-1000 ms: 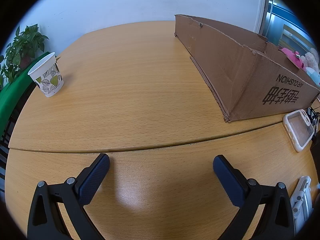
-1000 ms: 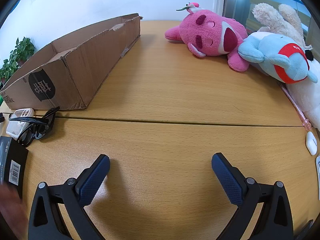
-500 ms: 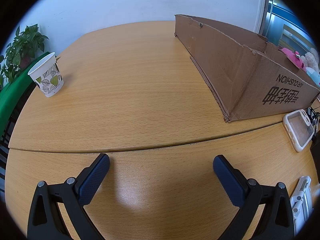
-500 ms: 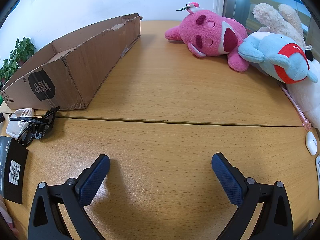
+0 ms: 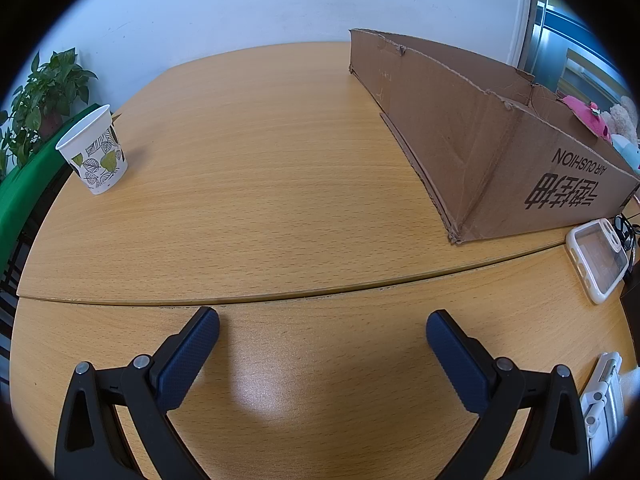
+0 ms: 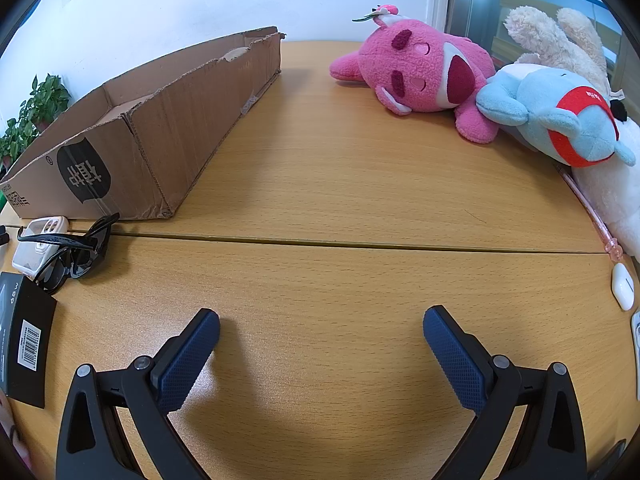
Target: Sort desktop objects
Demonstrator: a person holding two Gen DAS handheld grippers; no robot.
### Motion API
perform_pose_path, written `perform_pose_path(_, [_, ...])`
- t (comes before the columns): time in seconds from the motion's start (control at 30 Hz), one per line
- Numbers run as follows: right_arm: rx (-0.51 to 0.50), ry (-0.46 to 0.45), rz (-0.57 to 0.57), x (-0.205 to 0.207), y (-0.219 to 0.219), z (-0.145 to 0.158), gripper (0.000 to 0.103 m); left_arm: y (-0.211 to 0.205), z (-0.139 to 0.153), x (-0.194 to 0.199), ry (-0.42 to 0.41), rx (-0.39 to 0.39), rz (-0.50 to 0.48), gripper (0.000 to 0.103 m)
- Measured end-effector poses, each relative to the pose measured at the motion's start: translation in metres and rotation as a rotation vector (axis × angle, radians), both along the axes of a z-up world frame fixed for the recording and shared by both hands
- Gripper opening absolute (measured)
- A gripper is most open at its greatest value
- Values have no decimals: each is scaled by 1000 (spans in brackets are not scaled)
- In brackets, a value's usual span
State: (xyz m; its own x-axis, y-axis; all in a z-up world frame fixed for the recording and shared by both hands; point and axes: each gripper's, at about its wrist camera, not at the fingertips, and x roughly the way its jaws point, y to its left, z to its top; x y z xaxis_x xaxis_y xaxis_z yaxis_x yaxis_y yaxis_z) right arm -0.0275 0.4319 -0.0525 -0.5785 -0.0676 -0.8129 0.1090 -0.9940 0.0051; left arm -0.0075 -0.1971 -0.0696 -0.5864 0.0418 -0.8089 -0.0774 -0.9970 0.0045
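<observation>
While both claws hang low over the wooden worktop, I check the containers first. On my left camera the long, shallow brown cardboard box runs from near right to far centre; its inside is hidden from this side. On my right camera the same box lies at the left, and the part of its interior that I can see holds nothing. A white paper cup with a green leaf print stands upright at the far left edge, well apart from the box; I cannot see into it.

My left claw points forward just above the worktop, its dark blue pads spread wide, holding and touching nothing. My right claw sits the same way, fingers wide apart and nothing between them.

The loose things lie around them. Near the box's near end rests a white-rimmed clear phone case, with black sunglasses partly on top of it in the right view, and a flat black packet with a barcode label just nearer. At the far right a pink plush bear leans against a light blue plush toy with a red band, a cream plush toy behind them. A small white earbud case lies at the right edge.
</observation>
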Motion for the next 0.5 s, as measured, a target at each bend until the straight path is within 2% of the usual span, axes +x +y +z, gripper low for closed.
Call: perform_pose_path(0.5, [0, 0, 0, 0, 0, 0, 103, 7, 0, 1, 0, 1, 16, 103])
